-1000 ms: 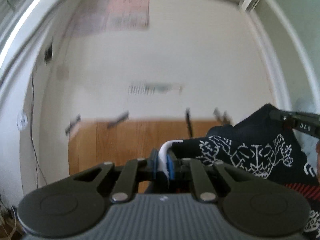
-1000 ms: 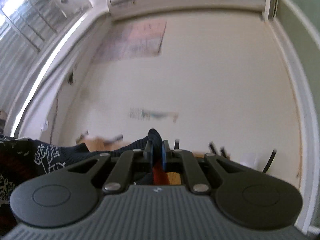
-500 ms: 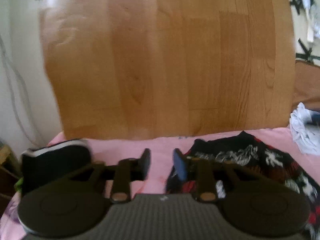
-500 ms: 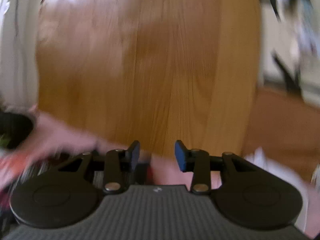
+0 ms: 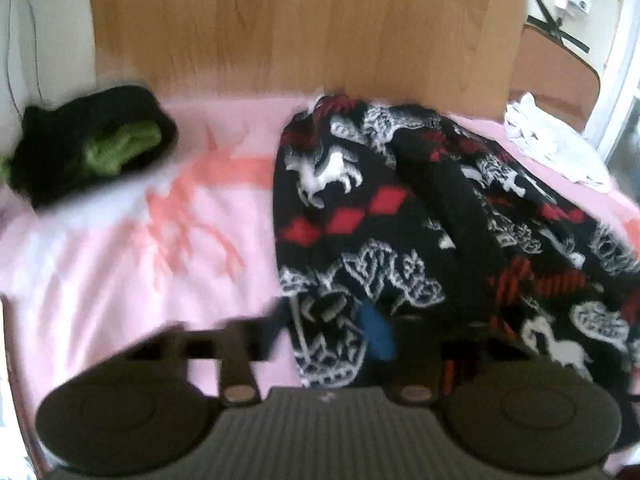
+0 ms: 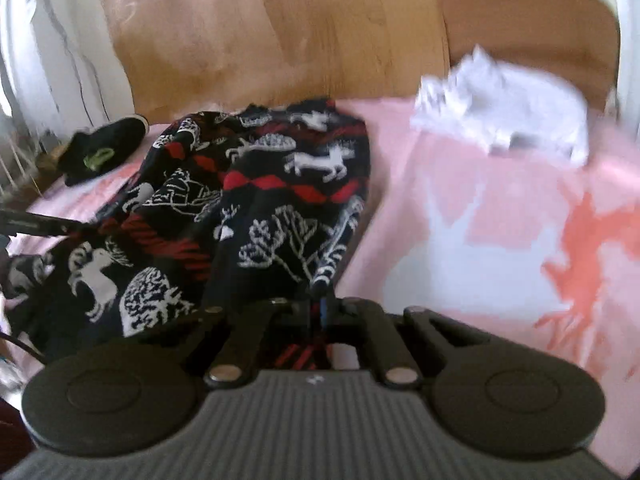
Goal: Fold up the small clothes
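Pink bedspread [image 5: 120,264] now bears the patterned garment [image 5: 360,216]; left tongs [image 5: 320,332] gape, right tongs [image 6: 320,312] newly pinch its hem.

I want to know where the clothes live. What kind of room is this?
Probably a bedroom. A pink bedspread lies against a wooden headboard, and clothes lie on it: a patterned black garment, a black-and-green item and a white pile.
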Demonstrator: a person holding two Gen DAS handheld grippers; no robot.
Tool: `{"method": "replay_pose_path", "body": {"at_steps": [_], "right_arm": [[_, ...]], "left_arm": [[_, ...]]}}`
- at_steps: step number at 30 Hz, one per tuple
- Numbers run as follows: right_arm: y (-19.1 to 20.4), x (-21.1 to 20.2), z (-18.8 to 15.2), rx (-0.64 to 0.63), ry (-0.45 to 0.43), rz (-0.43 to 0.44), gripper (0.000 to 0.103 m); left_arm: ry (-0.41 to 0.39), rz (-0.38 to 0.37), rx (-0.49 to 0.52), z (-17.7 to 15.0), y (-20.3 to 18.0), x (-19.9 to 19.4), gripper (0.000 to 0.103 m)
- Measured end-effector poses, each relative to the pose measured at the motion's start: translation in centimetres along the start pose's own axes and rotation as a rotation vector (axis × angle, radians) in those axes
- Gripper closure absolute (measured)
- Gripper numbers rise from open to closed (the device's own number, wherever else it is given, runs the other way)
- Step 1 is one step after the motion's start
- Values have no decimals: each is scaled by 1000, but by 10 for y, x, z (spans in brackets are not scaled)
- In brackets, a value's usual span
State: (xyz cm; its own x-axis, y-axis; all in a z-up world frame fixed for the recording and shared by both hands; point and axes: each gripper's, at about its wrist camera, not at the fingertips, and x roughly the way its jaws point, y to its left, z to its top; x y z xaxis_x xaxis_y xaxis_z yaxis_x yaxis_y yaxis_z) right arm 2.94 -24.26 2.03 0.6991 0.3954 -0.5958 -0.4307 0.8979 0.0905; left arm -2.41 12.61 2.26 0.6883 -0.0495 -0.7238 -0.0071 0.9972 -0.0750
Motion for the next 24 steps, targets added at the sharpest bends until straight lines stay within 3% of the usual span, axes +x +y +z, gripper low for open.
{"method": "replay_pose_path", "body": {"at_steps": [2,4,5,6,7,8,9,11,14,16,18,20,24], "right_arm": [[-1,-16,20,-95,-83,-147,97],[-7,-20,35,-295,-163,-460,96],[-13,-13,42,-401,-190,-640,95],[-24,-5,48,-442,-186,-782,83],[-35,0,54,-414,-159,-871,69],[-41,-6,60,-329,-154,-868,69],[-41,-20,60,-232,-180,-777,68],[-28,-46,50,-85,-239,-504,66],[2,-62,24,82,-183,-118,63],[28,-65,3,133,-109,104,63],[52,-68,-17,122,-62,210,61],[73,-69,-34,137,-5,286,55],[101,-71,-60,138,68,327,53]], "left_arm": [[0,1,-12,8,3,-4,97],[-52,42,-9,23,16,-13,97],[-98,105,-8,33,26,-22,97],[-142,199,-23,43,39,-29,97],[-175,298,-53,52,54,-34,97],[-199,393,-102,60,72,-38,96],[-203,468,-181,67,94,-41,94],[-189,518,-320,69,128,-50,96],[-210,440,-321,53,130,-69,92],[-181,325,-263,37,112,-78,82],[-157,195,-188,18,85,-89,69],[-151,69,-83,-7,49,-100,49],[-146,-91,118,-50,-25,-116,31]]}}
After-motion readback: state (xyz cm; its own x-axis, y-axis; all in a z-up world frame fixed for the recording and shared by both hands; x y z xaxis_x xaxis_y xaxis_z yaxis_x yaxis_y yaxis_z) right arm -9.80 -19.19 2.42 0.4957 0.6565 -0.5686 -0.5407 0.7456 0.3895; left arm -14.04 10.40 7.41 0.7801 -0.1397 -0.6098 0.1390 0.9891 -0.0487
